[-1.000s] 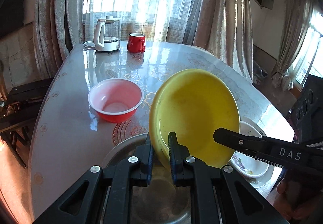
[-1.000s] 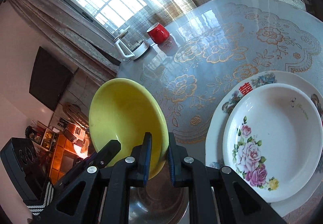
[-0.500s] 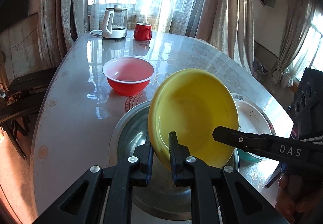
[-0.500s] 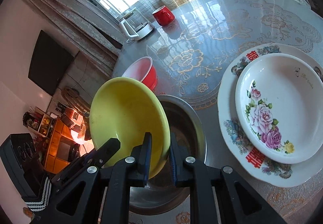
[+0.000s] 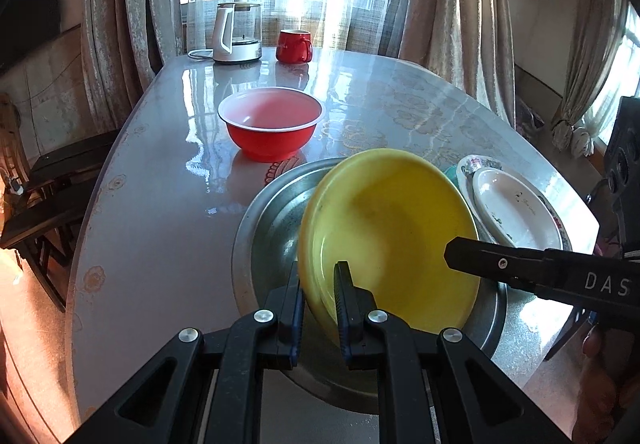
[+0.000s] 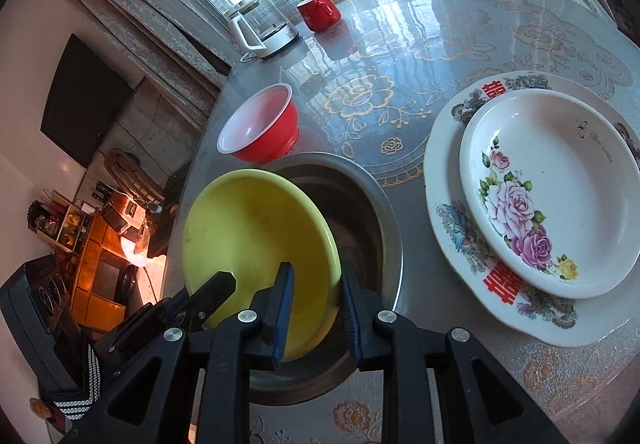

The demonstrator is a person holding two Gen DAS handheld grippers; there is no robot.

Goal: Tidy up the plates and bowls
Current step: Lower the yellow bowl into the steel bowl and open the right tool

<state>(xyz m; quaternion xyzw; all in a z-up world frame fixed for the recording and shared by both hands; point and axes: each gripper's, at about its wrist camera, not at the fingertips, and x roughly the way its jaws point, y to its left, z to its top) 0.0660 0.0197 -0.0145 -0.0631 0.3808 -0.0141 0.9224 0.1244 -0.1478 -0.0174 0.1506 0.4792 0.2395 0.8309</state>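
Observation:
A yellow bowl (image 5: 392, 228) (image 6: 256, 232) hangs tilted inside a wide metal basin (image 5: 272, 212) (image 6: 372, 204). My left gripper (image 5: 318, 272) is shut on its near rim. My right gripper (image 6: 316, 272) straddles the opposite rim and its jaws are opening, with a gap showing beside the rim. In the left wrist view one of the right gripper's fingers (image 5: 520, 268) reaches across the bowl's right side. A red bowl (image 5: 272, 124) (image 6: 260, 128) with a white inside stands just beyond the basin. A rose-patterned plate (image 6: 552, 184) (image 5: 516, 204) rests on a larger flowered plate (image 6: 448, 212).
A glass kettle (image 5: 238, 32) and a red mug (image 5: 294, 46) stand at the table's far end by the curtains. A dark chair (image 5: 52, 184) sits off the left edge. The plates lie close to the table's right edge. Something teal (image 5: 452, 172) peeks out behind the yellow bowl.
Both grippers came down and forward with the yellow bowl, which now sits lower in the metal basin. The right gripper's jaws stand wider than before. The left grip is unchanged.

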